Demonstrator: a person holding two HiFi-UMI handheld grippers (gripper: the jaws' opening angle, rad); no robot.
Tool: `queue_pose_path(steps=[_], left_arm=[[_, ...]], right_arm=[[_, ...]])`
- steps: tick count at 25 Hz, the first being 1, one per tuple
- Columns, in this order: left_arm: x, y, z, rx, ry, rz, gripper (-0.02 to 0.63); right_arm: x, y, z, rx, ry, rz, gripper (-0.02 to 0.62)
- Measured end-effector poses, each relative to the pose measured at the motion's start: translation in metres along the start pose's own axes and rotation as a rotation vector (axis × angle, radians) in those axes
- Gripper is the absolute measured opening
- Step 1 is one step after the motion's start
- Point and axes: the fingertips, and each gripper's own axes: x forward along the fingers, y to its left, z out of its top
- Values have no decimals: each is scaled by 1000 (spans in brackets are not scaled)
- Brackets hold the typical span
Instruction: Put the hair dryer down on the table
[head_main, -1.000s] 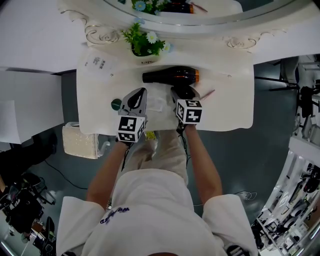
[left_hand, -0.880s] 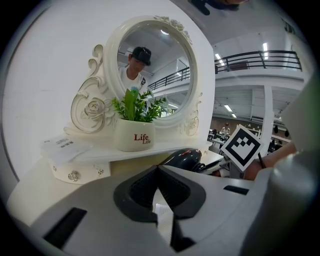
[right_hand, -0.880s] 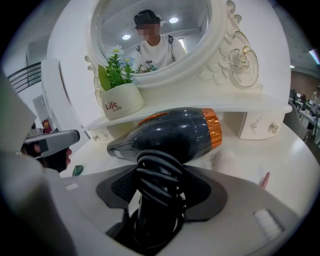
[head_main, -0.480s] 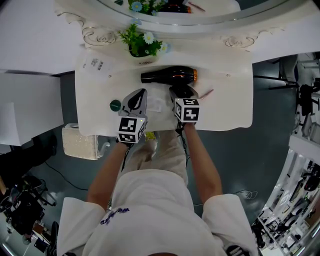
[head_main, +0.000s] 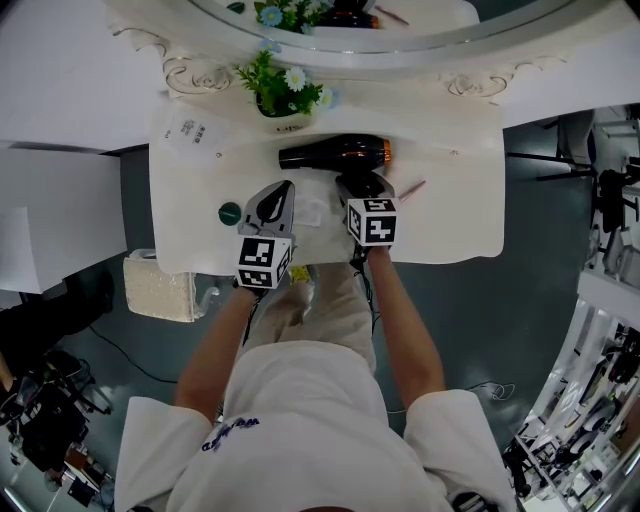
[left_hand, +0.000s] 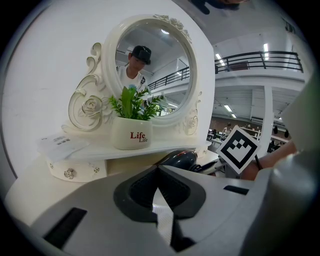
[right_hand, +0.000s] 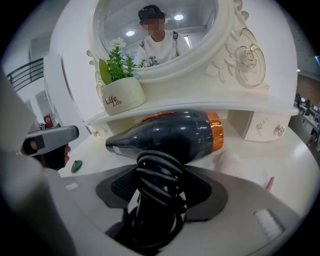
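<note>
**Holding the hair dryer (head_main: 335, 152) at the bench (head_main: 450, 215), grip not yet let go**

Pinching the cord-wrapped handle (right_hand: 160, 185) in the right gripper (head_main: 362, 190), jaws spread wide around it and bearing on the coils. Lying crosswise at the upper middle of the head view, nozzle to the left and orange ring to the right, just below the potted plant (head_main: 285, 90) and close in front of the shelf (right_hand: 250, 107). Looking settled on the bench or just off it; cannot tell which from any view. Hardly shifted against a second ago: same spot, same tilt, same hold. Idling at centre left, the left gripper (head_main: 272, 200), jaws pressed together on nothing. Judging from that stillness, probably done lowering; next, spreading the right jaws further and drawing back without snagging the cord.
</note>
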Motion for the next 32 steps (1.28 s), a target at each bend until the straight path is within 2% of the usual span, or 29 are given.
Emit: queue_pose_path(steps=[6, 10, 26, 32], left_arm=[[0, -3, -4, -3, 11, -1, 9], [1, -6, -5, -13, 11, -4, 9], [-1, -17, 0, -9, -1, -14, 9], [-10, -34, 21, 2, -28, -41, 9]], right_arm=[[0, 2, 0, -21, 11, 8, 287], [-2, 0, 1, -1, -11, 21, 319], [-16, -1, -2, -30, -19, 19, 322], [-42, 1, 12, -44, -74, 6, 322]])
